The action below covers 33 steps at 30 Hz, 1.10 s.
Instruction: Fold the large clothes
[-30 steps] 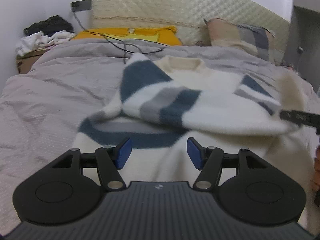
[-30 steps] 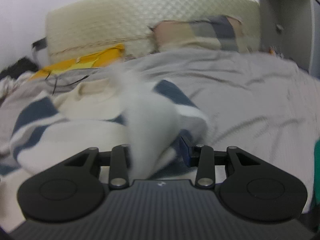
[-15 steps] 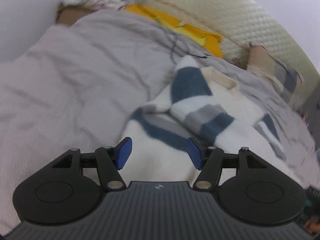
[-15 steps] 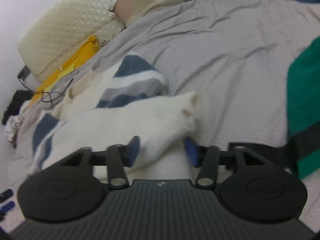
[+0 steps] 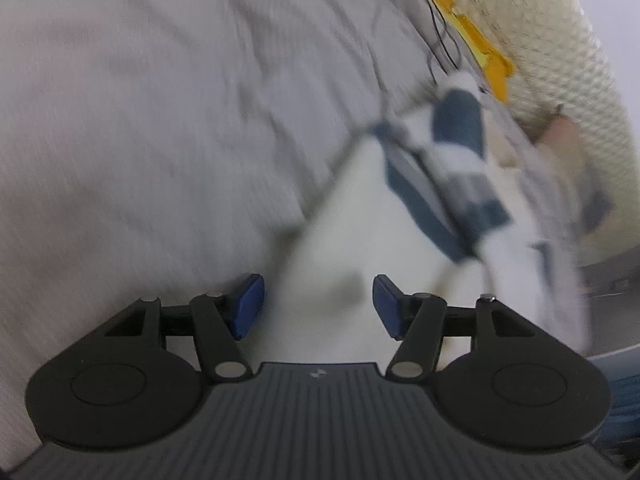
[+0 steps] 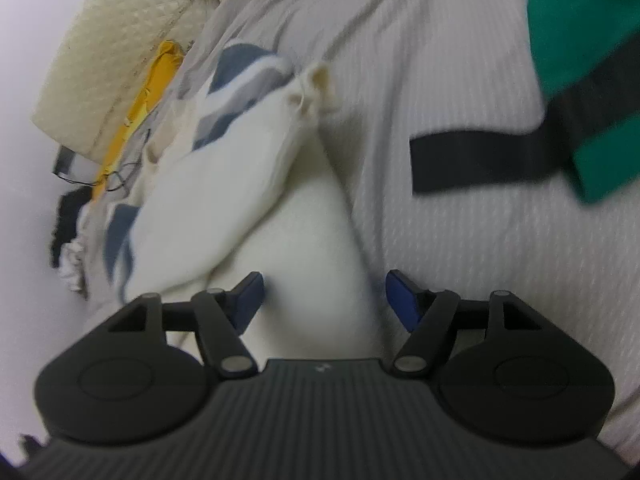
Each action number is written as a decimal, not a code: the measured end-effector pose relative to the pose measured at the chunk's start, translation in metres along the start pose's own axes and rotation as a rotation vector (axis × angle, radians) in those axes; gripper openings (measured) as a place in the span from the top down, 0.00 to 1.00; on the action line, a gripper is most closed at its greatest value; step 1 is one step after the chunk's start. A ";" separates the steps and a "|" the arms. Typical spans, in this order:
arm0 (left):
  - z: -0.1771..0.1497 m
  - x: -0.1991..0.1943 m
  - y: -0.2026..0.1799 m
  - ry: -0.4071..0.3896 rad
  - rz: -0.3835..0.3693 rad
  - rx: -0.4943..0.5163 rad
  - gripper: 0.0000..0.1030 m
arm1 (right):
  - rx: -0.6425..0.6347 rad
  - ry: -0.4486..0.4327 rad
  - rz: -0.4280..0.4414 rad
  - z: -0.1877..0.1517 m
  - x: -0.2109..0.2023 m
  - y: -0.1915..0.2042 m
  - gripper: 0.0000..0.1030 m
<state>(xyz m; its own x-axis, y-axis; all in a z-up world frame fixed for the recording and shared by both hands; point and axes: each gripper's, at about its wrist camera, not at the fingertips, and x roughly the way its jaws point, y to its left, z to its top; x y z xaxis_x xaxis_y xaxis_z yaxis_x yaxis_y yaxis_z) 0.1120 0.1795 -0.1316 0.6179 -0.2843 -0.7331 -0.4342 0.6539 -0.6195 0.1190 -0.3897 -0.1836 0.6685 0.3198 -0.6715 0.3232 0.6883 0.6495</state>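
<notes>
A cream sweater with navy and grey stripes lies on the grey bed; both sleeves are folded across its body. My left gripper is open, low over the sweater's lower left hem, with cream fabric between its blue pads. My right gripper is open over the lower right hem of the sweater, also with fabric between its pads. The folded right sleeve's cuff points toward the bed's right side. Both views are blurred by motion.
The grey bedsheet spreads to the left. A yellow pillow and black cable lie by the quilted headboard. A green garment with a black band lies at the right. Dark clothes are piled at the far left.
The right gripper has let go of the sleeve, which now lies across the sweater, and opened. Both grippers have dropped down to the sweater's bottom hem, tilting steeply.
</notes>
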 end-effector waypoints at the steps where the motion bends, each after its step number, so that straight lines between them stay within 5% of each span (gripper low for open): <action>1: -0.003 -0.003 0.002 0.010 -0.040 -0.019 0.37 | 0.017 0.023 0.034 -0.003 -0.001 -0.002 0.30; 10: -0.036 -0.042 0.001 0.063 -0.282 -0.035 0.37 | 0.084 0.060 0.280 -0.026 -0.034 0.002 0.30; 13: -0.049 -0.041 -0.001 0.088 -0.206 0.002 0.37 | 0.064 0.069 0.292 -0.030 -0.036 0.005 0.30; 18: -0.071 -0.033 -0.004 0.134 -0.076 0.039 0.37 | 0.074 0.114 0.127 -0.042 -0.021 0.000 0.31; 23: -0.082 -0.039 -0.005 0.124 -0.070 0.068 0.37 | -0.007 0.144 0.114 -0.056 -0.011 0.014 0.32; 27: -0.087 -0.041 -0.007 0.140 -0.104 0.080 0.42 | -0.038 0.148 0.206 -0.070 -0.013 0.024 0.47; 29: -0.092 -0.038 -0.006 0.167 -0.102 0.063 0.44 | -0.048 0.114 0.166 -0.074 -0.016 0.025 0.71; 33: -0.099 -0.034 -0.011 0.159 -0.037 0.086 0.68 | 0.006 0.081 0.134 -0.071 -0.018 0.015 0.82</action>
<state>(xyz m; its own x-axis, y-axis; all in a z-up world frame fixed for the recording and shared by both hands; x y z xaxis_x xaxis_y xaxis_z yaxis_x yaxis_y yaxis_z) 0.0315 0.1127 -0.1278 0.5182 -0.4115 -0.7498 -0.3512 0.6970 -0.6252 0.0642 -0.3384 -0.1874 0.6498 0.4601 -0.6051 0.2388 0.6321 0.7371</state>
